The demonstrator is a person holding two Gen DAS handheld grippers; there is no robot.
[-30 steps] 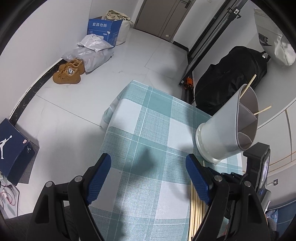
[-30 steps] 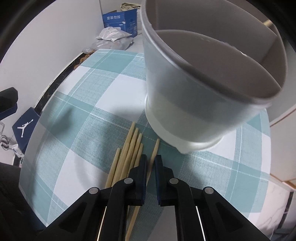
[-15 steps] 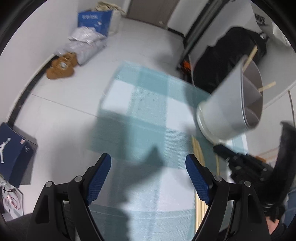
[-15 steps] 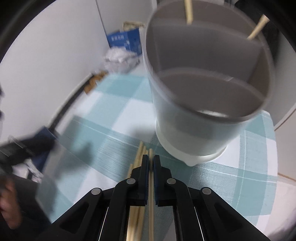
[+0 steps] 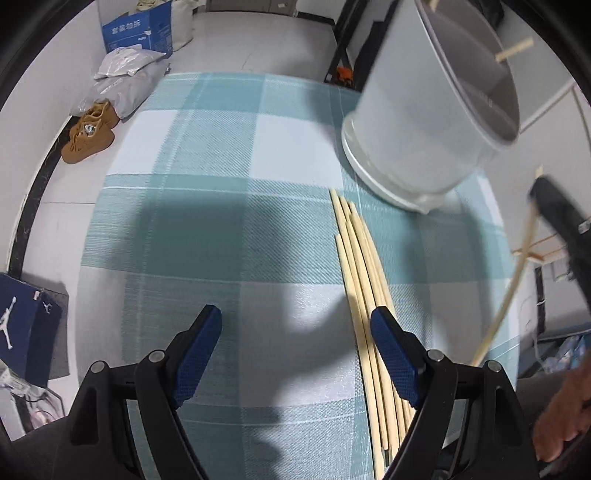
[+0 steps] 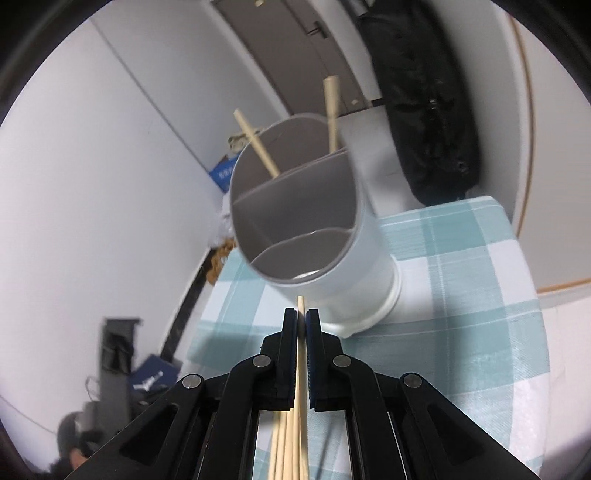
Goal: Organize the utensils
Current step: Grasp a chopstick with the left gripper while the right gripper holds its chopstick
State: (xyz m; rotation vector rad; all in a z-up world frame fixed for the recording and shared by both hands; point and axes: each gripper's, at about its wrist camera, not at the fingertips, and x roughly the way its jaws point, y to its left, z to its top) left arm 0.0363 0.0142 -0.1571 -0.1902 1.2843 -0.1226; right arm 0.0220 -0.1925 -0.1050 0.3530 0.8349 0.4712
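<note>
A pale grey utensil holder [image 6: 314,229] with inner dividers stands on the teal checked tablecloth [image 6: 461,258]. Two chopsticks [image 6: 258,144] lean in its far compartment. My right gripper [image 6: 301,319] is shut on one chopstick [image 6: 301,369], raised off the table with its tip just below the holder's near rim. In the left wrist view this lifted chopstick [image 5: 509,291] hangs at the right, beside the holder [image 5: 424,122]. Several chopsticks [image 5: 358,266] lie in a bundle on the cloth. My left gripper [image 5: 295,325] hovers open above the cloth, its right finger over the bundle.
On the floor to the left are tan shoes [image 5: 88,136], a blue carton [image 5: 136,29], plastic bags and a dark shoe box [image 5: 26,332]. A black bag [image 6: 424,110] stands beyond the table's far edge. A hand [image 5: 565,417] shows at the lower right.
My right gripper closed on one chopstick and lifted it from the bundle up toward the holder's rim. My left gripper dropped closer to the cloth and shifted toward the bundle, still open.
</note>
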